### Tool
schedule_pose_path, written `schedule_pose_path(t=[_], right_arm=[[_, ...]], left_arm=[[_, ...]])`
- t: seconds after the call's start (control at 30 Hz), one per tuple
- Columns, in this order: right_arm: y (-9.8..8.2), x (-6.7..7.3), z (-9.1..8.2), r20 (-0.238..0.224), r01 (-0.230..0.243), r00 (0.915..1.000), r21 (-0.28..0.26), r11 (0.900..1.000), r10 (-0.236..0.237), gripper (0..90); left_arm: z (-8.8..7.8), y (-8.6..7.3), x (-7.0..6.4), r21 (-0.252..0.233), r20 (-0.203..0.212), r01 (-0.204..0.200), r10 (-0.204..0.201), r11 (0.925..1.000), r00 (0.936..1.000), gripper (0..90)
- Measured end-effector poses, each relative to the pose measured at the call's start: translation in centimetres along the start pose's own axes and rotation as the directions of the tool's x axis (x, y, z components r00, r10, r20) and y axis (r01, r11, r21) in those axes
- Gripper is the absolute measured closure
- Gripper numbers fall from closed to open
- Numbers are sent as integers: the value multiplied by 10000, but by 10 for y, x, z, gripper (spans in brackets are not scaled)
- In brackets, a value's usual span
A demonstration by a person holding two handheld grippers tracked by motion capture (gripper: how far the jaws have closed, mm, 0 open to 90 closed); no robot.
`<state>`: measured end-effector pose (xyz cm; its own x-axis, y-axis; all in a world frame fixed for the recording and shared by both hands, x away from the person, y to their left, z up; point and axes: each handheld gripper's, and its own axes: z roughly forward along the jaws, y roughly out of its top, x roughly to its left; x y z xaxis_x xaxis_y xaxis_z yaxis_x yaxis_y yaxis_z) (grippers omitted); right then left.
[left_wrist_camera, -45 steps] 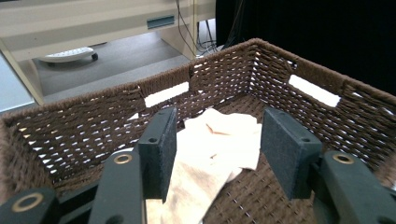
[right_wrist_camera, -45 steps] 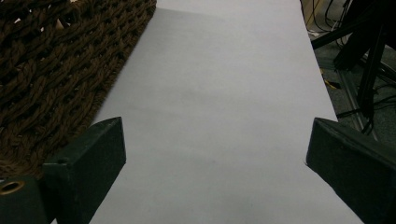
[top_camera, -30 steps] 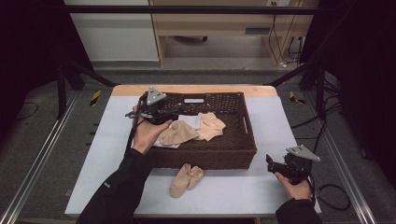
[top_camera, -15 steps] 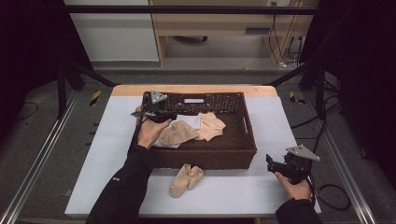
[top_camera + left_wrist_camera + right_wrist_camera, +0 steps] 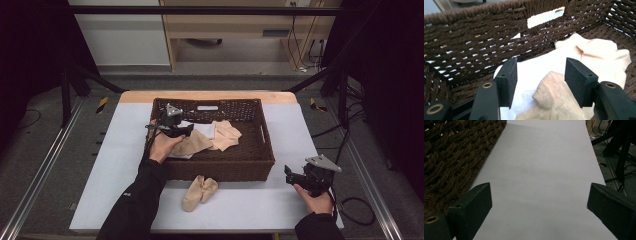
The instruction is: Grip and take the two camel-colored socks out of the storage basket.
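Hovering inside the wicker basket (image 5: 267,150), left claw (image 5: 541,82) spread wide, closing slightly, gripping nothing; beige sock (image 5: 554,100) lying between and below its jaws, lower centre of frame, long axis running lower right. Right claw (image 5: 292,176) released, idle over desk (image 5: 544,170), far lower right.

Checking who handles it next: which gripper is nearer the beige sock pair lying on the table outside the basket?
Left. The left gripper is inside the basket behind the sock pair; the right gripper is farther, off to the side.
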<state>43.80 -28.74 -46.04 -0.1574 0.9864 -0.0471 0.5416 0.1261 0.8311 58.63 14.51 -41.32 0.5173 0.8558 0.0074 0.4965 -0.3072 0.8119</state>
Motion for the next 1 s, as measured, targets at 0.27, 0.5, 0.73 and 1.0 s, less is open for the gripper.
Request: schedule_pose_path(t=[0.27,0.5,0.73,1.0], right_arm=[[0,1,1,6,28,10000,54,10000,-28,63],[0,1,1,10,12,10000,61,10000,-12,63],[0,1,1,-20,-8,10000,66,10000,8,65],[0,2,1,-40,-5,10000,43,10000,5,67]], left_arm=[[7,-6,-1,809,69,-421,417,9958,9991,435],[16,-11,-1,1480,267,-452,417,9880,9988,398],[22,-14,-5,2247,624,-1060,943,9686,9936,504],[18,-12,-10,2702,845,-1443,1258,9519,9884,753]])
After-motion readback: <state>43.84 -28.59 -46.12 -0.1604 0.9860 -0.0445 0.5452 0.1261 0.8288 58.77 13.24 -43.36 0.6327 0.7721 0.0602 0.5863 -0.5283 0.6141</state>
